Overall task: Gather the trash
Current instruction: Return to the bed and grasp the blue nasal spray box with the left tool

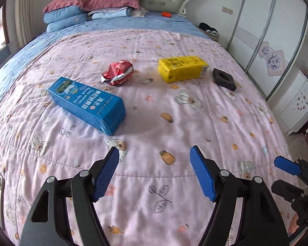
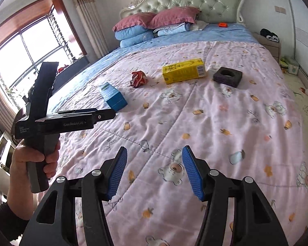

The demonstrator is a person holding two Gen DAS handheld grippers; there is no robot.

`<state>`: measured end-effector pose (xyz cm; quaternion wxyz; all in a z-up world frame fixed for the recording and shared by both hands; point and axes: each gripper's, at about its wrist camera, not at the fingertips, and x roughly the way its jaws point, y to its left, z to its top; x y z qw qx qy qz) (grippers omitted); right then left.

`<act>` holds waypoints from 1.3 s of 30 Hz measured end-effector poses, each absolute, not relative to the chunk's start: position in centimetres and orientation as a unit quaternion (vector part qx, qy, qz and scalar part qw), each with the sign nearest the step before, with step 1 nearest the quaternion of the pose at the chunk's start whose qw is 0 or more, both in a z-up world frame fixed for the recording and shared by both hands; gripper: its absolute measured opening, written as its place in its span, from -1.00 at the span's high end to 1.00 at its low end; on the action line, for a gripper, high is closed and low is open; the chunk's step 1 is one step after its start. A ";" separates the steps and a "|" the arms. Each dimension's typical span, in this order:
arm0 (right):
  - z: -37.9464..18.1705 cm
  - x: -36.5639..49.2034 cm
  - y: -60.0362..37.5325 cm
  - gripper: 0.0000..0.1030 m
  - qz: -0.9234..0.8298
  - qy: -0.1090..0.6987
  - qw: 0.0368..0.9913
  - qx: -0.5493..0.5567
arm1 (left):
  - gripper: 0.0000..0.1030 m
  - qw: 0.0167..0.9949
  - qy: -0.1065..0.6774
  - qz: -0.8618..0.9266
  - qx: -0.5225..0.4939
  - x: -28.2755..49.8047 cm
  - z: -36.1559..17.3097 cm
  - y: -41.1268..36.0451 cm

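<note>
Four pieces of trash lie on the pink quilt (image 1: 154,123). A blue carton (image 1: 87,104) lies on its side at the left, also in the right wrist view (image 2: 113,97). A crumpled red wrapper (image 1: 118,72) (image 2: 138,78) sits behind it. A yellow carton (image 1: 181,68) (image 2: 184,71) lies to the right, with a black square foam ring (image 1: 224,79) (image 2: 227,76) beside it. My left gripper (image 1: 154,153) is open and empty, hovering short of the blue carton. My right gripper (image 2: 154,153) is open and empty above the quilt; one blue fingertip (image 1: 286,165) shows at the left wrist view's right edge.
Pillows (image 1: 92,2) and folded bedding are stacked at the tufted headboard (image 2: 205,2). A small orange object (image 1: 166,14) lies near them. A wardrobe (image 1: 267,30) stands right of the bed, a window (image 2: 20,55) left. A bedside table (image 2: 270,41) holds dark clothes.
</note>
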<state>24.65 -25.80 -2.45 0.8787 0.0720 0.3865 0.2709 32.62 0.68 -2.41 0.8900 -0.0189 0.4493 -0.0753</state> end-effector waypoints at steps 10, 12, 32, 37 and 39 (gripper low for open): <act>-3.5 31.4 -21.2 -0.08 0.297 0.407 0.863 0.033 | -0.39 0.875 0.471 0.028 -0.106 40.0 -4.6 5.9; -3.8 32.4 -21.0 -0.08 0.300 0.409 0.861 0.037 | -0.42 0.871 0.475 0.046 -0.120 41.6 -4.9 6.6; -6.2 35.9 -20.1 -0.08 0.313 0.429 0.846 0.048 | -0.54 0.839 0.459 0.149 -0.250 47.3 -5.6 9.7; -6.5 35.8 -19.7 -0.08 0.316 0.431 0.844 0.048 | -0.47 0.832 0.456 0.170 -0.265 48.5 -5.9 10.4; -6.7 35.7 -19.5 -0.08 0.317 0.432 0.843 0.047 | -0.35 0.829 0.453 0.172 -0.279 48.5 -6.0 10.8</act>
